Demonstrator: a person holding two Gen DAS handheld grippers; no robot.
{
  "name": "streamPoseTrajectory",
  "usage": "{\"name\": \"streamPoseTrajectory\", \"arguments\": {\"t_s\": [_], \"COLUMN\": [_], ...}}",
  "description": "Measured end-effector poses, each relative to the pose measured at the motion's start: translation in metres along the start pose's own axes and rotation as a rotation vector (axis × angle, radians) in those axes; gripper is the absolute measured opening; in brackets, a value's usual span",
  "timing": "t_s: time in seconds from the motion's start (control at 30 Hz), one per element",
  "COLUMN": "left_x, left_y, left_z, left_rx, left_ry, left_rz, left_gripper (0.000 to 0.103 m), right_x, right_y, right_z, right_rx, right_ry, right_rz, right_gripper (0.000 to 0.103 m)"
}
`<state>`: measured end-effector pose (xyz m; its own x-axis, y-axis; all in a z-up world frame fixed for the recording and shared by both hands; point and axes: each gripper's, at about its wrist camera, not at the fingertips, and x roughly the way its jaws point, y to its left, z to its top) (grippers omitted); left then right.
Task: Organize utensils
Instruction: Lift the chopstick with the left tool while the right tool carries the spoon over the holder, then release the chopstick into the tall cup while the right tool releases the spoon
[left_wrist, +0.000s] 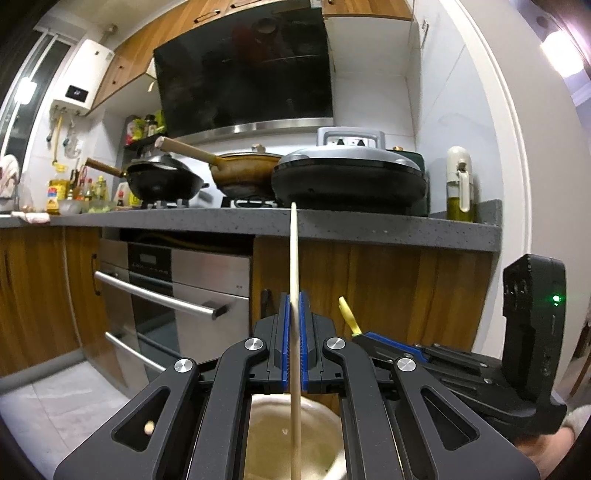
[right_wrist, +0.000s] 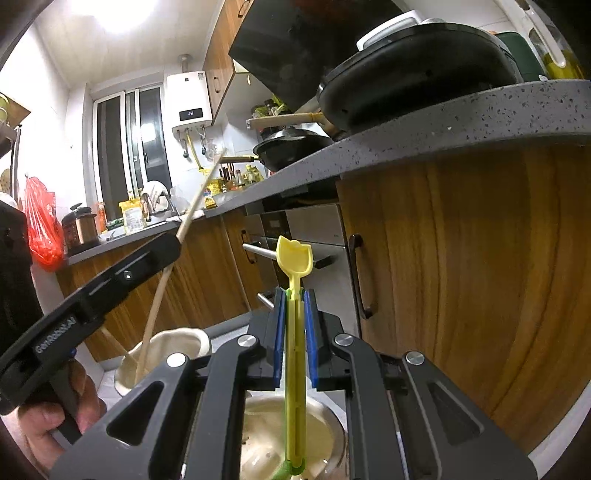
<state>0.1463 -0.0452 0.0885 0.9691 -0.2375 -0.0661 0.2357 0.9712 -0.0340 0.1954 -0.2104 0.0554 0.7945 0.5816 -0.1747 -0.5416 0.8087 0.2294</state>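
My left gripper (left_wrist: 294, 299) is shut on a pale wooden chopstick (left_wrist: 293, 258) that stands upright, its lower end over a cream cup (left_wrist: 314, 435) below the jaws. The chopstick (right_wrist: 192, 210) and the left gripper body (right_wrist: 92, 288) also show in the right wrist view, with the stick's lower end inside the cream cup (right_wrist: 184, 339). My right gripper (right_wrist: 294, 295) is shut on a yellow plastic utensil (right_wrist: 293, 258) with a tulip-shaped end, held upright above a metal bowl (right_wrist: 266, 435). The yellow utensil's tip (left_wrist: 347, 314) shows in the left wrist view.
A grey stone countertop (left_wrist: 369, 229) runs across above, carrying a black wok (left_wrist: 166, 181), a brown pan (left_wrist: 243, 170) and an electric griddle (left_wrist: 351, 181). Wooden cabinet doors (right_wrist: 461, 277) and a steel oven (left_wrist: 177, 291) stand close in front. An oil bottle (left_wrist: 460, 184) is at the right end.
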Motion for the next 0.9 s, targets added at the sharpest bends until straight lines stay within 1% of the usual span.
{"name": "streamPoseTrajectory", "arguments": {"t_s": [0.17,0.23,0.3,0.37,0.43,0.5,0.6,0.73,0.77,0.83,0.9], "left_x": [-0.018,-0.024,-0.032,-0.035,-0.032,-0.029,-0.026,-0.025,-0.024,-0.025,-0.024], "left_y": [-0.001,-0.005,-0.014,-0.020,-0.023,-0.023,-0.022,-0.018,-0.019,-0.018,-0.019], "left_z": [-0.003,-0.004,-0.005,-0.006,-0.008,-0.008,-0.007,-0.006,-0.006,-0.007,-0.007], "left_rx": [0.027,0.053,0.101,0.137,0.159,0.151,0.154,0.140,0.141,0.135,0.134], "left_ry": [-0.001,-0.005,-0.022,-0.032,-0.027,-0.020,-0.019,-0.018,-0.018,-0.026,-0.030], "left_rz": [-0.030,-0.042,-0.042,-0.040,-0.038,-0.042,-0.027,-0.026,-0.024,-0.027,-0.026], "left_gripper": [0.005,0.005,0.005,0.005,0.005,0.005,0.005,0.005,0.006,0.010,0.011], "right_x": [-0.013,-0.016,-0.019,-0.023,-0.025,-0.027,-0.027,-0.024,-0.024,-0.023,-0.022], "right_y": [0.000,0.002,0.005,0.005,0.008,0.011,0.012,0.010,0.010,0.009,0.006], "right_z": [-0.008,-0.010,-0.010,-0.009,-0.008,-0.010,-0.014,-0.020,-0.021,-0.022,-0.021], "right_rx": [-0.006,-0.016,-0.038,-0.038,-0.040,-0.048,-0.046,-0.046,-0.047,-0.042,-0.033], "right_ry": [0.009,0.020,0.036,0.047,0.057,0.068,0.070,0.078,0.082,0.085,0.086], "right_rz": [-0.036,-0.048,-0.077,-0.078,-0.076,-0.083,-0.074,-0.061,-0.059,-0.053,-0.049], "right_gripper": [0.010,0.010,0.010,0.010,0.010,0.010,0.010,0.010,0.010,0.010,0.010]}}
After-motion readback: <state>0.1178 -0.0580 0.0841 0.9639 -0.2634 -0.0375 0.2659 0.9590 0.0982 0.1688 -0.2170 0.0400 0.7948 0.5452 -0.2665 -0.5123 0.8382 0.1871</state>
